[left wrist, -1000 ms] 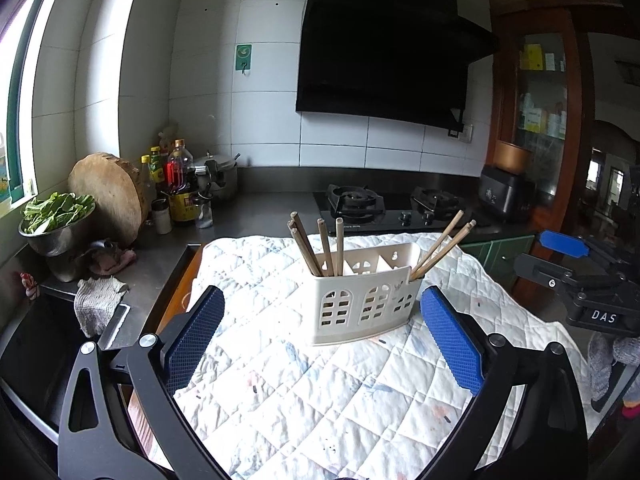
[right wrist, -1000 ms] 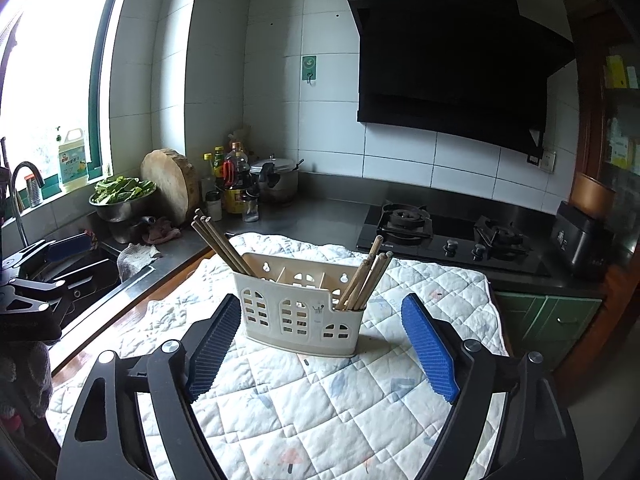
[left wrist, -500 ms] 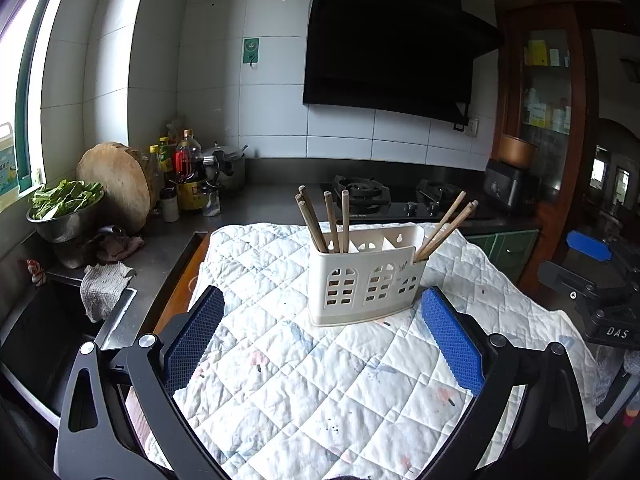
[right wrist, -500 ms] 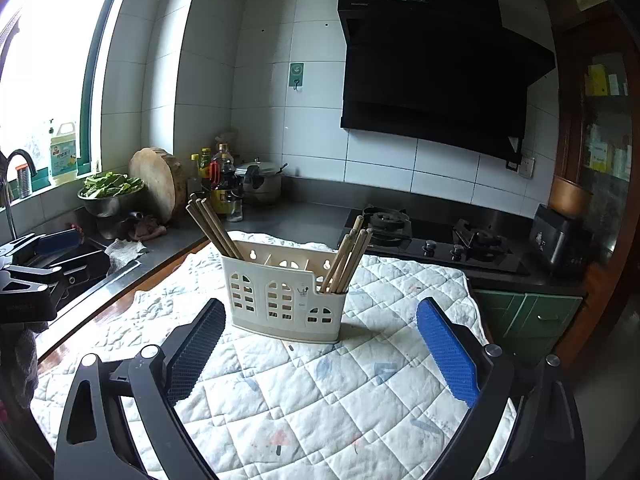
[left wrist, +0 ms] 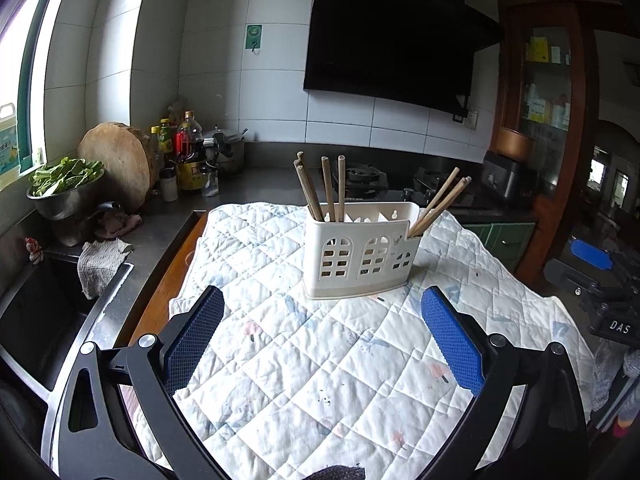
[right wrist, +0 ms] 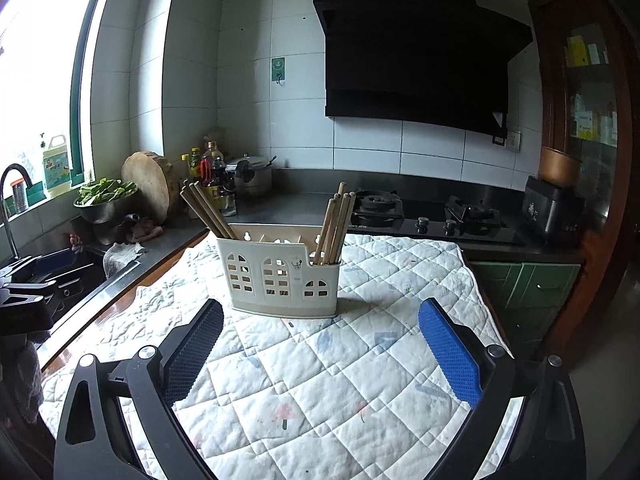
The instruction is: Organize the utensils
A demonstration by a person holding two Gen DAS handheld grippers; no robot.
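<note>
With both grippers wide and empty, L (left wrist: 322, 336) and R (right wrist: 320, 344), the chopsticks (right wrist: 334, 226) sit in two end slots of the holder (right wrist: 280, 276), mid-quilt (right wrist: 320, 392). Risk: light holder tips if I snag leaning sticks.

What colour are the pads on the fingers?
Blue. The pads show best in the right wrist view.
</note>
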